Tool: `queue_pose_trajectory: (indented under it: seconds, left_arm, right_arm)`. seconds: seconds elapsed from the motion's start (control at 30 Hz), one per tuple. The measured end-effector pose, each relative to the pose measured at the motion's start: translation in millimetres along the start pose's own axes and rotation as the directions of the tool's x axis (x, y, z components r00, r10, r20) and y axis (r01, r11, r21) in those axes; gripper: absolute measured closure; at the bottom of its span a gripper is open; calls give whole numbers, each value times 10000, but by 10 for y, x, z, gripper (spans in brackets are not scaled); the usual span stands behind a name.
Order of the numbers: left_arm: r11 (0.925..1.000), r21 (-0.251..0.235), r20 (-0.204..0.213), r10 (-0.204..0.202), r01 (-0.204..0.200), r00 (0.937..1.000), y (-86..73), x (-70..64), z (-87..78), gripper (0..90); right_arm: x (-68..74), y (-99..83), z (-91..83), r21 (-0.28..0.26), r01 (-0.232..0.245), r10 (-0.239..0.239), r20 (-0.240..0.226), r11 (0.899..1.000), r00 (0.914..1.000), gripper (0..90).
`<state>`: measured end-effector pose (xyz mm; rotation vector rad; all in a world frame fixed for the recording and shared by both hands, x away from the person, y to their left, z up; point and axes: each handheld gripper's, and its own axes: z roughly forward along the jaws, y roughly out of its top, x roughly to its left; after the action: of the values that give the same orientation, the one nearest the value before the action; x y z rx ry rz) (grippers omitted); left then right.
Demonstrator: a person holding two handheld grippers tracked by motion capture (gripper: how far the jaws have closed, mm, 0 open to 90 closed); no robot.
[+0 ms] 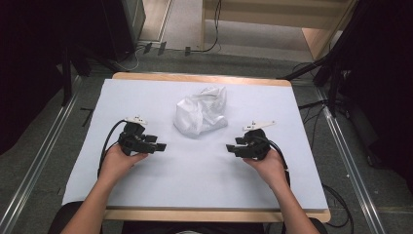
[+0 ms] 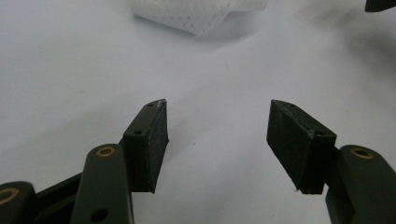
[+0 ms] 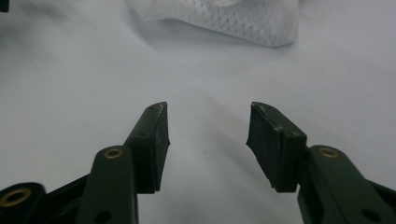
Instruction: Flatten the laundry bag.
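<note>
Your left gripper (image 1: pixel 157 146) rests on the pale blue tabletop (image 1: pixel 195 170), jaws wide and empty. The crumpled white mesh-patterned plastic bag (image 1: pixel 200 113) lies mid-tabletop, apart from both grippers. Your right gripper (image 1: pixel 231 147) matches, jaws wide. Approach opposite edges and pinch loose folds, not bulk.

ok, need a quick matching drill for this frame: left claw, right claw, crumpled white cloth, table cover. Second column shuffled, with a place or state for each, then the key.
Things:
1. left claw
2. right claw
3. crumpled white cloth
4. table cover

Places or states:
A. lies bunched up at the middle of the table, beyond both claws
B. open, on the left side, jaws pointing right
C. pale, flat, spread over the tabletop
D. open, on the right side, jaws pointing left

Pairs: 1-B, 2-D, 3-A, 4-C
</note>
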<state>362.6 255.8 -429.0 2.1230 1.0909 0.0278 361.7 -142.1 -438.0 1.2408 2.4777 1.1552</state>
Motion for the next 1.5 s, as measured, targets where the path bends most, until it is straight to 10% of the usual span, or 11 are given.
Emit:
queue_pose_trajectory:
  seconds: [0.6,1.23,1.5]
  left_arm:
    - [9996,-96,-209,-273,271,9994,-126,-30,-139,402]
    - [9987,-188,-414,-491,483,9979,-220,-44,-195,405]
    - [9988,-207,-392,-442,434,9983,-214,-37,-190,406]
  right_arm:
    - [-159,659,70,-422,123,-124,-8,9990,9999,491]
    - [-174,1485,711,98,419,-424,502,9991,9978,394]
    - [-207,1468,926,930,689,-748,608,9933,9953,853]
